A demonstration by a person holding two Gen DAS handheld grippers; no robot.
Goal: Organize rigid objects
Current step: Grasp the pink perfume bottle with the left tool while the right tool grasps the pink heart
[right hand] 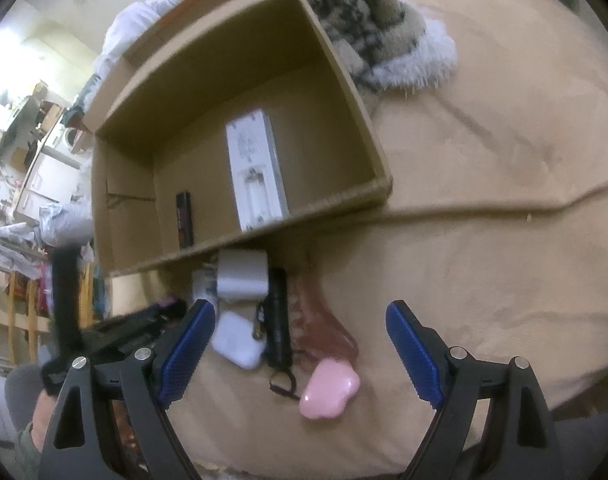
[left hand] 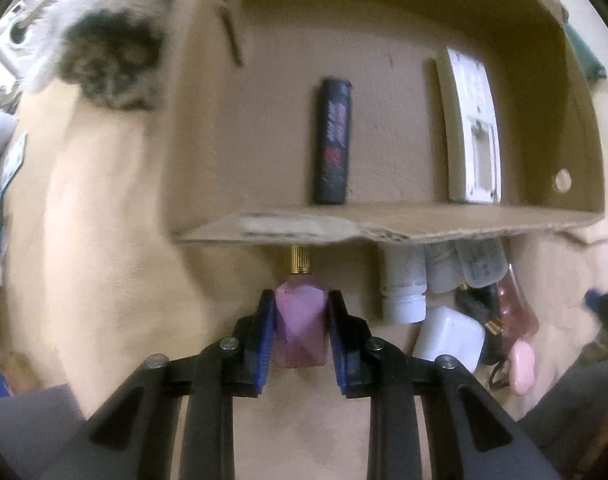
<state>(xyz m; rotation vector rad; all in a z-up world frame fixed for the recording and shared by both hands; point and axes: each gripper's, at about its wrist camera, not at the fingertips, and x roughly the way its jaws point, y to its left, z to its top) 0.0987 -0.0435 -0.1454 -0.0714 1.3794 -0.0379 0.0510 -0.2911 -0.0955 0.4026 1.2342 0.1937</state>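
Fingers: left gripper [left hand: 299, 332] clamped on purple perfume bottle [left hand: 299, 326] for boxing | right gripper [right hand: 299, 354] spread apart above pink case [right hand: 330, 390] | cardboard box [left hand: 384, 226] ahead

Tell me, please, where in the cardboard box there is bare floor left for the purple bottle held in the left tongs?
Inside the cardboard box, bare floor lies between the black lighter and the white remote, and a wider patch left of the lighter. Outside, just below the near wall, it is crowded: white charger, black flashlight, pink case. The left tongs grip the purple bottle.

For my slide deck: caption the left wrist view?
Left gripper grips a pink perfume bottle before the cardboard box.
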